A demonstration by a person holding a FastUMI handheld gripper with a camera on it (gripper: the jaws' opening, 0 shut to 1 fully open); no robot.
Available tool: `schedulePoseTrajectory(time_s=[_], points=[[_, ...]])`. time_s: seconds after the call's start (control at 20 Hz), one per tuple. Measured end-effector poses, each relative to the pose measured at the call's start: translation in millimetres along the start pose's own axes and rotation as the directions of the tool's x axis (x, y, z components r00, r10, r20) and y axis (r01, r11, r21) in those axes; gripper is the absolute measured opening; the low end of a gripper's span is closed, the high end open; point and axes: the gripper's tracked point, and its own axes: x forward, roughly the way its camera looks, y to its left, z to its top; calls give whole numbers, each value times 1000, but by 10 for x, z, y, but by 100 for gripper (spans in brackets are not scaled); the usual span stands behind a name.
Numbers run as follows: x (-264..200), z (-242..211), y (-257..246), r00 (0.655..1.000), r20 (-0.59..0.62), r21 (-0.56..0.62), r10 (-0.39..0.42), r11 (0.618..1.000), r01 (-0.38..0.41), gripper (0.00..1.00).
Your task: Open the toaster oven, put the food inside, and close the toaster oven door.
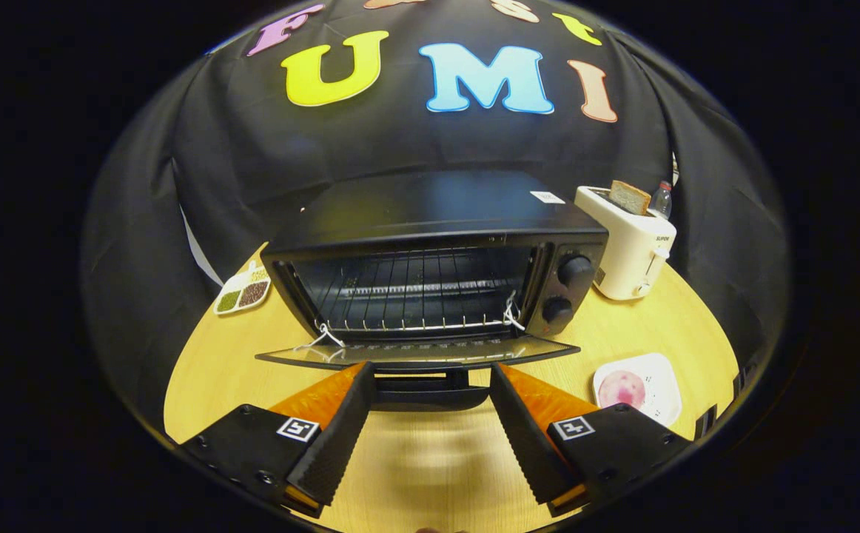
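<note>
Black toaster oven is sitting open on the table, door down; hand-held gripper is hovering wide open, empty. Next, I judge, swinging toward the plated food calls for a level approach.

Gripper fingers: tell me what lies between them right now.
In the gripper view, the open gripper straddles the black handle of the lowered toaster oven door, with bare wooden table nearer the camera.

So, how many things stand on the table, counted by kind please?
Toaster oven, door open: 1
Pop-up toaster holding bread: 1
Plate with food: 1
Divided dish of beans: 1
Bottle: 1
Total: 5
The gripper is open, empty.
</note>
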Motion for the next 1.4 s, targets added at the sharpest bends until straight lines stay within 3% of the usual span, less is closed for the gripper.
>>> schedulePoseTrajectory(time_s=[0.25, 0.35, 0.6, 1.0, 1.2, 1.4], points=[[89, -922, -68, 969, -245, -7, 9, 1000, -11, 98], [42, -1031, -199, 965, -263, -12, -1, 1000, -2, 99], [-247, -871, -712, 971, -236, -77, -29, 997, 12, 99], [-658, -367, -2157, 962, -222, -75, -158, 987, 145, 100], [-585, -421, -2712, 936, -298, -68, -189, 982, 176, 99], [-323, -603, -3071, 901, -398, -103, -175, 984, 146, 98]])
